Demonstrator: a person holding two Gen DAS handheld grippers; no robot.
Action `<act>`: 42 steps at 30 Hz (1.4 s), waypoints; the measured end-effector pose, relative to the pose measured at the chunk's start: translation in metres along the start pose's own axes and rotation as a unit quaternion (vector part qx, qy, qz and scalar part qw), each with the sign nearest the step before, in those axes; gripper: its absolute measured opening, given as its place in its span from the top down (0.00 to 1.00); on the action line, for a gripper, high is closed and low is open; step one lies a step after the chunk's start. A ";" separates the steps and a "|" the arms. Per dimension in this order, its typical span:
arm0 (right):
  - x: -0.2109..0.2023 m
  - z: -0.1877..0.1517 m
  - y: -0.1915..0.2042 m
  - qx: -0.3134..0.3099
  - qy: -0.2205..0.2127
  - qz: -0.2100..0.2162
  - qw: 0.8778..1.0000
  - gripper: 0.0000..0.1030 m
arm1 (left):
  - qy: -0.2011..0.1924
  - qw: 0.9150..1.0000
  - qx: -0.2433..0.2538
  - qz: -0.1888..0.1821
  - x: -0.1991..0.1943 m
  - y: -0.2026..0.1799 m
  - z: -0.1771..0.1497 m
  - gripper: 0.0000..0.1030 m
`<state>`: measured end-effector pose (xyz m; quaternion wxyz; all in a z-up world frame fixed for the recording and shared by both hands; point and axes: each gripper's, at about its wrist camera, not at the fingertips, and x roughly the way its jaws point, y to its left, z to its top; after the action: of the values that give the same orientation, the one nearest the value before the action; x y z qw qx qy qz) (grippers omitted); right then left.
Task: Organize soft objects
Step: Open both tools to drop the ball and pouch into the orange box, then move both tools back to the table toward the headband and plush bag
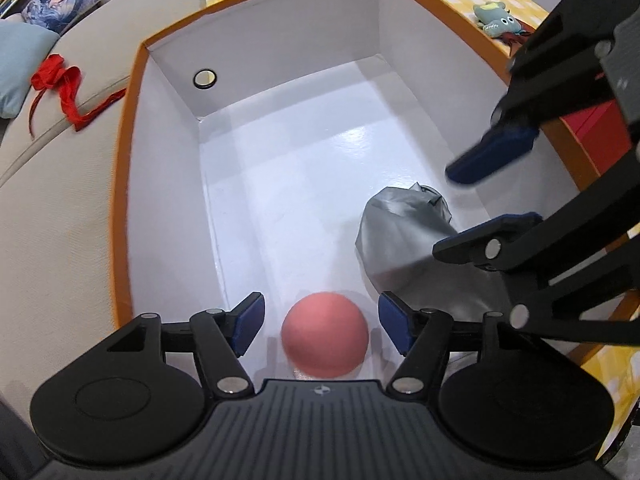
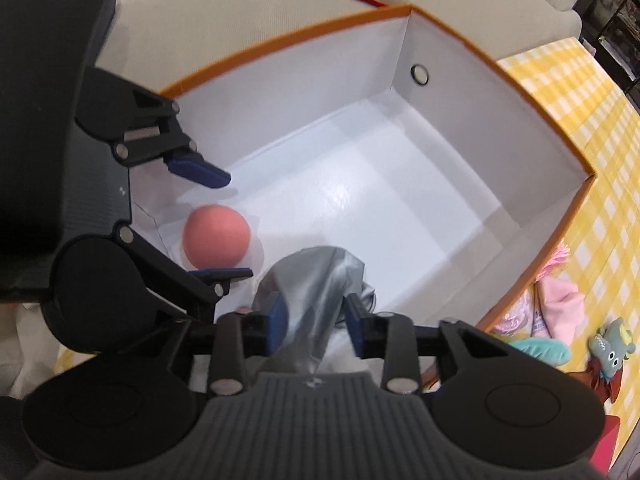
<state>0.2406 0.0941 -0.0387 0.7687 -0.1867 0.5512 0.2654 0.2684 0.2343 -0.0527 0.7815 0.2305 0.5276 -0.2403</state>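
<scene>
A white box with an orange rim [image 1: 120, 200] [image 2: 280, 40] stands open below both grippers. A pink ball [image 1: 325, 334] [image 2: 216, 236] rests on its floor by the near wall. My left gripper [image 1: 322, 322] [image 2: 234, 224] is open around the ball, and a gap shows on each side between the pads and the ball. Beside the ball lies a crumpled grey cloth [image 1: 400, 232] [image 2: 316, 276]. My right gripper [image 2: 316, 320] [image 1: 446, 212] stands open just above the cloth, whose upper fold rises loosely between the blue pads.
The box sits on a yellow checked tablecloth [image 2: 600, 160] next to a beige sofa [image 1: 60, 220] bearing a red ribbon [image 1: 60, 80]. Outside the box lie a small grey-green plush toy [image 1: 496, 20] [image 2: 612, 344], a teal plush [image 2: 536, 350] and pink soft things [image 2: 560, 300].
</scene>
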 end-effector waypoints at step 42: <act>-0.173 -0.283 -0.122 0.171 -0.087 -0.045 0.980 0.35 | -0.038 0.995 0.097 -0.014 -0.080 -0.200 0.034 0.19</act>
<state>0.0603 -0.2012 0.0328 0.8453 -0.0529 0.5108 0.1476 0.1428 0.0685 0.0122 0.7715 0.2886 0.4752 -0.3094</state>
